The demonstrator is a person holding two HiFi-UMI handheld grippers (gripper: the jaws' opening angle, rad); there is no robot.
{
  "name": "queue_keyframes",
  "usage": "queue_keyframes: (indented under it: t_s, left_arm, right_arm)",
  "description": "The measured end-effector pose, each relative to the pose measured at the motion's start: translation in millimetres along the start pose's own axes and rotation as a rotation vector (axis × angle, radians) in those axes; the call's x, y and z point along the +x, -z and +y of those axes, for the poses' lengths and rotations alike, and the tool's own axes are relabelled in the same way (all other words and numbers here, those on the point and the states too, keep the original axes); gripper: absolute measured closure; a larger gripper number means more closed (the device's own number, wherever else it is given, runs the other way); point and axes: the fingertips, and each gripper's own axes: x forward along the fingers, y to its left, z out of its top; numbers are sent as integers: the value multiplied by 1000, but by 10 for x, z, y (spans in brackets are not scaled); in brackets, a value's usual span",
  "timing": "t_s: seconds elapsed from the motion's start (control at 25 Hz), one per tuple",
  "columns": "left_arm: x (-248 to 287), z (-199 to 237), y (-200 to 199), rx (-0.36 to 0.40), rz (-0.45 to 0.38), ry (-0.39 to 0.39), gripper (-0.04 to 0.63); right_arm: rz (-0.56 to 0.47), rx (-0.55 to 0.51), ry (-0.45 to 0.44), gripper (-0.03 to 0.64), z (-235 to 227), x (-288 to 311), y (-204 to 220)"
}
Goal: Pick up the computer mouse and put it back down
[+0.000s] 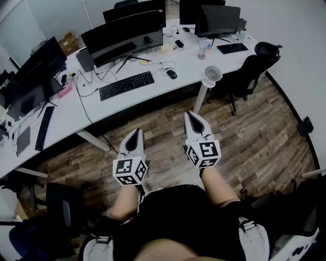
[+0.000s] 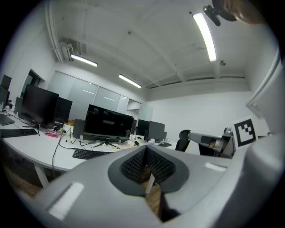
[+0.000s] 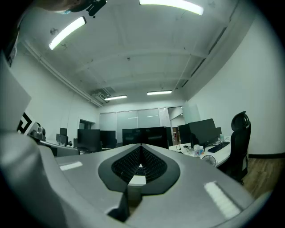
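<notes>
While hand-held grippers (image 1: 136,134) (image 1: 192,118) hover closed, the mouse (image 1: 171,74) (branding illegible) rests.

- Mouse (image 1: 171,74): head view only, too small to show buttons or cord; not made out in either gripper view.
- Surface (image 1: 153,94): cut off at the left edge (so is the left monitor (image 1: 30,81) on it).
- Rear monitors (image 1: 133,7): tops cut by the upper edge.
- Clutter (image 1: 202,49) by the fan (image 1: 213,74): too small to name.
- Left gripper (image 2: 146,149), right gripper (image 3: 140,147): each body hides the floor below in its own view.
- Chair (image 1: 58,211), lower left: dark, outline unclear.
</notes>
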Motion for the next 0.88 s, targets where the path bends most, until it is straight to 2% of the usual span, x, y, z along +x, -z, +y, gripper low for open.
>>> queue_keyframes:
  t_s: [0.28, 0.6, 0.88]
  left_arm:
    - [-19, 77, -33, 10, -8, 19, 543]
    - [-42, 442, -121, 7, -21, 41, 543]
    - [59, 691, -73, -2, 2, 97, 543]
  right_arm:
    - [-22, 6, 9, 618, 83, 57, -24]
    - [-12, -10, 25, 619, 373, 269, 20]
    - [-11, -43, 83, 618, 515, 364, 75]
